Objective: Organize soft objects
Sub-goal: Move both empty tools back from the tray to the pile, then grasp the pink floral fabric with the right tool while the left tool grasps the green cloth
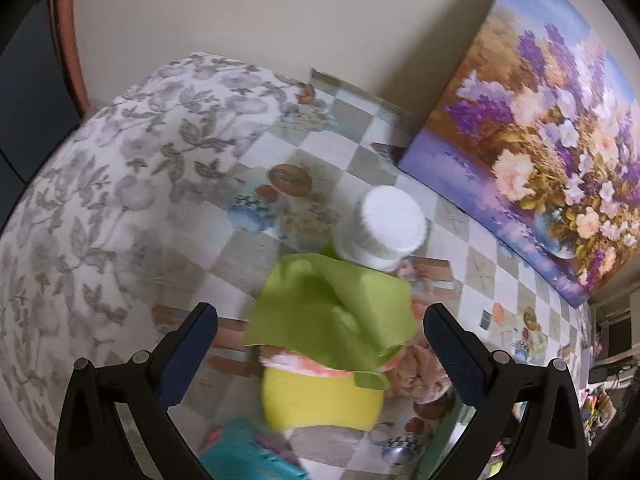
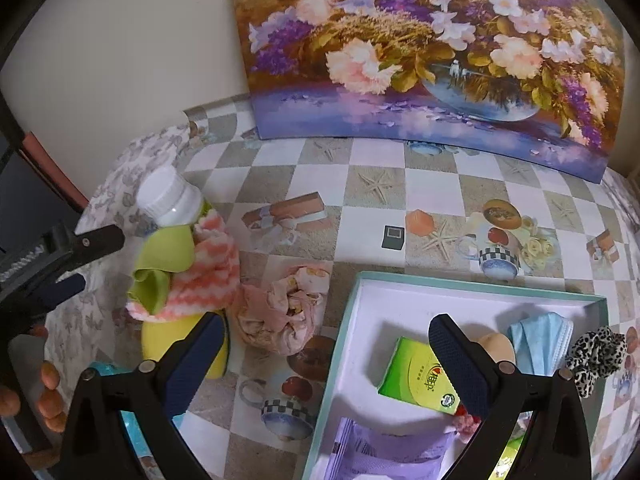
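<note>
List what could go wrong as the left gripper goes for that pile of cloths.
The left gripper, jaws open, faces the green cloth, which touches the white-capped bottle; pulling it may tip the bottle. The cloth also overlaps the pink striped cloth, so both might lift together.

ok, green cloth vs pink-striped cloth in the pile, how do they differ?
The green cloth is plain, smooth and thin; the pink-striped cloth is fluffy, with pink and white zigzag bands. The green cloth drapes on top beside the white-capped bottle; the pink-striped one bunches beside and under it. Both rest on the yellow sponge, outside the box.
</note>
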Demonstrator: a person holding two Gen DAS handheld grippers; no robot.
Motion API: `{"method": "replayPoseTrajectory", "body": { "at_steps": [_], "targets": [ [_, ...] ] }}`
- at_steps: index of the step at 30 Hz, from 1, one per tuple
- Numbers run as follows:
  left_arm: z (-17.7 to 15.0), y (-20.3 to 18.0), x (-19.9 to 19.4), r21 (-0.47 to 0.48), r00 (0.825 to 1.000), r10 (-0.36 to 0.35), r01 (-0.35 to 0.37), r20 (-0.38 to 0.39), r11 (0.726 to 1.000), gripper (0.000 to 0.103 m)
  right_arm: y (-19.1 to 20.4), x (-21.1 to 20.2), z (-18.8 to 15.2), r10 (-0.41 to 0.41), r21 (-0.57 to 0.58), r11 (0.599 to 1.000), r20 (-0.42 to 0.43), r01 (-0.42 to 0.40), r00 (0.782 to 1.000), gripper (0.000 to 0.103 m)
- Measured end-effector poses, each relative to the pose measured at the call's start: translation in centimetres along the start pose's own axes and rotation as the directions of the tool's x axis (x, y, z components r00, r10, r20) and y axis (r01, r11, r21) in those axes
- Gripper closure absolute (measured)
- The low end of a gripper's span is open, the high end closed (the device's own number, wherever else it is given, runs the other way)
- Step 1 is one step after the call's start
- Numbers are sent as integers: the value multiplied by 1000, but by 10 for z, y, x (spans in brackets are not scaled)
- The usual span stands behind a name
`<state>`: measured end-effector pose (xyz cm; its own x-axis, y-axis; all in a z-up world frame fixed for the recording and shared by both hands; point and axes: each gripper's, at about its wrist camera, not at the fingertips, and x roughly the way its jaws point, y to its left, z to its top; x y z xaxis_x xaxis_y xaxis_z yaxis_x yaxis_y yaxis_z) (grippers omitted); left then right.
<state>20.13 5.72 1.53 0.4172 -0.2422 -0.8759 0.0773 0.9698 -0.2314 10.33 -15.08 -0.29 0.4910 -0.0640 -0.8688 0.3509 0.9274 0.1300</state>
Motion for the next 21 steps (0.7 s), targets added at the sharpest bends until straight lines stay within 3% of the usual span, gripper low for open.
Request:
{"method": "replayPoseTrajectory", "body": {
  "at_steps": [6,12,14,16,18,21],
  "targets": [
    [-2,-21,17,25,999,-17,18,-45,1000,1,8,8,4,74,-16,997,5,-74,997,4],
    [-1,-27,32,35,998,-18,20,-58,999,5,20,32,2,95,-73,993,-37,-97,995,24],
    [-1,-25,36,30,998,-16,18,-65,999,12,22,39,0,95,-88,991,-51,-99,994,33],
    [-1,-23,42,19,996,-22,24,-83,1000,28,25,45,-2,92,-106,990,-60,-98,994,36],
    [-1,-21,46,9,995,-32,33,-95,999,30,27,51,-4,91,-112,989,-71,-99,993,37],
    [-2,-19,50,-2,994,-42,42,-104,999,46,28,58,-7,89,-117,988,-90,-99,992,43]
  ]
}}
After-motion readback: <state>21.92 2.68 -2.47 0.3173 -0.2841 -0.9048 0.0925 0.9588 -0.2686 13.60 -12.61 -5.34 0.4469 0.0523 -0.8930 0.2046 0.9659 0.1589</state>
